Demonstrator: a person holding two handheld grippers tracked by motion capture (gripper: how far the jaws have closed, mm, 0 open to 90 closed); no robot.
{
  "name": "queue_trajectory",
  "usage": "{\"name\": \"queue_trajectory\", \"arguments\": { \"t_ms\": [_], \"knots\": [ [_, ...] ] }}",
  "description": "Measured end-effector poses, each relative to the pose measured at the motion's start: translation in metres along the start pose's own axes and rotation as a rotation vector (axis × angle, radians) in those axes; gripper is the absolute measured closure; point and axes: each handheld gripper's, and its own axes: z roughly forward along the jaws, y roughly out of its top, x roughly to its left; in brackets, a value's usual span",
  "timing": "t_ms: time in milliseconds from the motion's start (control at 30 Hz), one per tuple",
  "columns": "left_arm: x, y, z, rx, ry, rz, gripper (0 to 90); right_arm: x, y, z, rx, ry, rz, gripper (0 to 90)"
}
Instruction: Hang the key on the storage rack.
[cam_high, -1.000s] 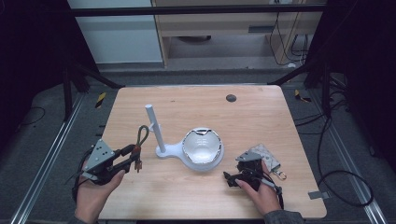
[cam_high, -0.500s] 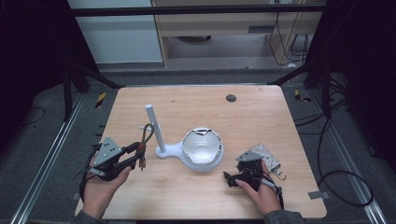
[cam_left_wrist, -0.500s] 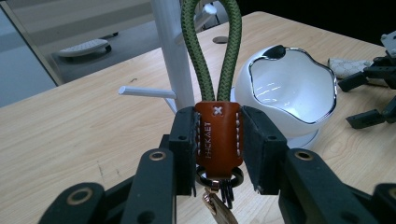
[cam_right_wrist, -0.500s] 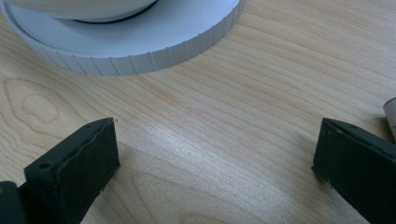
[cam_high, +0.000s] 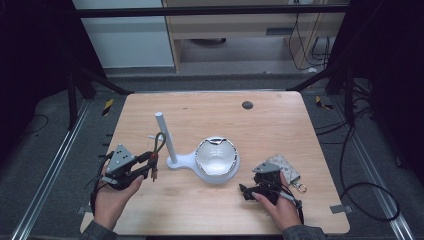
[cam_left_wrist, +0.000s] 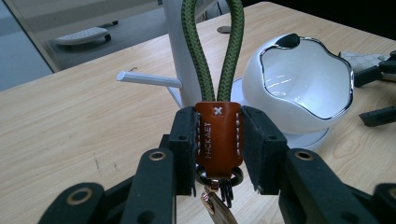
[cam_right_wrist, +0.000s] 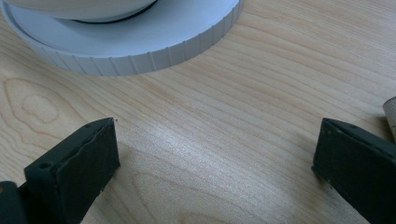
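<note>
Where claw (cam_left_wrist: 218, 149) grips, keychain (cam_left_wrist: 218, 135) keys run off-frame.

Keychain (cam_left_wrist: 217, 135): brown leather tab with white stitching and stamped lettering, green braided cord loop (cam_left_wrist: 212, 51) rising from its top, metal ring and keys hanging below. Held upright, off the table (cam_high: 280, 125), leather tab pinched on both sides. Loop close to the white post (cam_high: 165, 137) of a stand, near its thin side peg (cam_left_wrist: 149, 80). White glossy bowl (cam_high: 215, 157) on the stand's round base, just to the right.
</note>
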Motion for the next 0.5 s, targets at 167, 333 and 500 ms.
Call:
{"name": "queue_trajectory", "arguments": {
  "t_ms": [167,333,500],
  "knots": [
    [0.003,0.000,0.009,0.014,0.006,-0.007,66.0,0.000,0.000,0.000,0.000,-0.001,-0.001,0.2],
    [0.005,-0.001,0.016,0.023,0.008,-0.015,66.0,0.000,0.000,0.000,0.000,-0.001,0.000,0.2],
    [0.005,-0.001,0.021,0.033,0.009,-0.015,66.0,0.000,0.000,0.000,0.000,0.000,0.000,0.2]
  ]
}}
